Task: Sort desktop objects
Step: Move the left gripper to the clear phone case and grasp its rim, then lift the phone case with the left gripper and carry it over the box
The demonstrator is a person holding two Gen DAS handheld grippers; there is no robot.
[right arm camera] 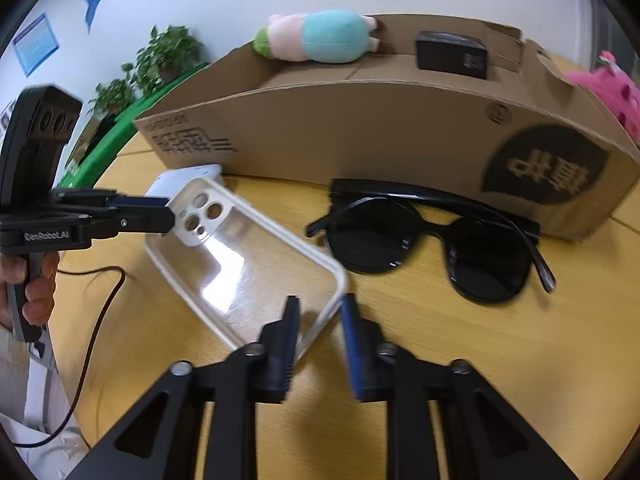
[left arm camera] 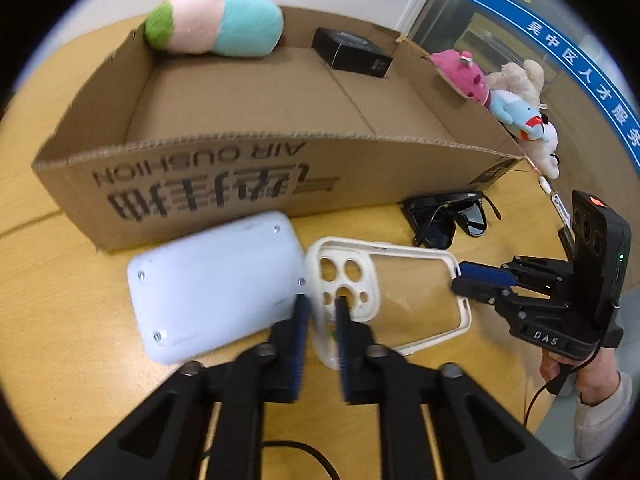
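The phone case (left arm camera: 384, 292) lay on the wooden table (left arm camera: 72, 300) just before the cardboard box (left arm camera: 240, 176) — between a white device (left arm camera: 216, 284) and the sunglasses (right arm camera: 432, 236). Both grippers straddled it: the left gripper (left arm camera: 320, 306) clasped the camera end, the right gripper (right arm camera: 320, 312) the opposite rim — jaws narrowed around each edge.

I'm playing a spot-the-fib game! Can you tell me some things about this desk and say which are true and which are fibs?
1. The sunglasses lie inside the cardboard box. False: they lie on the desk beside it.
2. A black box sits in the cardboard box. True.
3. The phone case is bright red. False: it is whitish with a clear back.
4. Both the left hand-held gripper and right hand-held gripper are at the phone case. True.
5. The plush toy is partly teal. True.
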